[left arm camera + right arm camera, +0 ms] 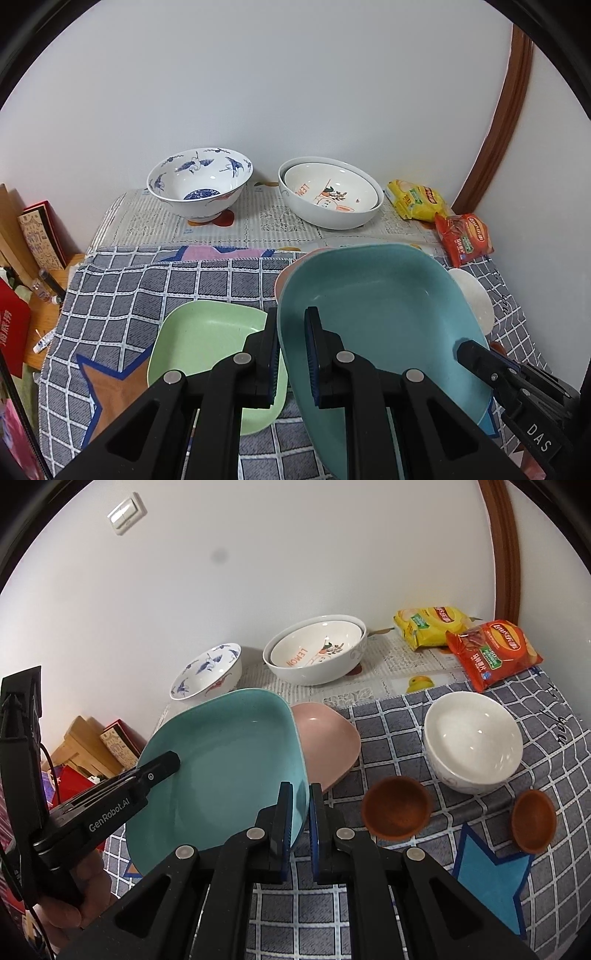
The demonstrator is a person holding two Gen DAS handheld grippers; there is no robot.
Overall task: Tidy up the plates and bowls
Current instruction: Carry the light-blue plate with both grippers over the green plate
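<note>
Teal plate (376,317) is held off the counter, tilted, with both tools clamped on its rim: the left hand-held gripper (291,354) is clenched on the edge nearest it, and the right hand-held gripper (300,823) pinches the opposite edge.

As I judge it, the main risk is a slip. Each grip takes only a thin bite of smooth rim, so if the two hands drift apart, or one twists against the other, the plate could pop free and drop onto the pink plate (325,738) lying just beyond and partly under it.

Below and to the left of the left hand-held gripper lies a green plate (207,336) on the checked cloth (147,288). To the right of the right hand-held gripper sit two small brown bowls (397,812) and a white bowl (472,738), close enough that a low swing that way could knock them.

Further ahead, by the wall, stand a blue-and-white bowl (199,184) and nested white bowls (332,195), with two snack packets (491,653) beyond them to the right, crowding that corner.
</note>
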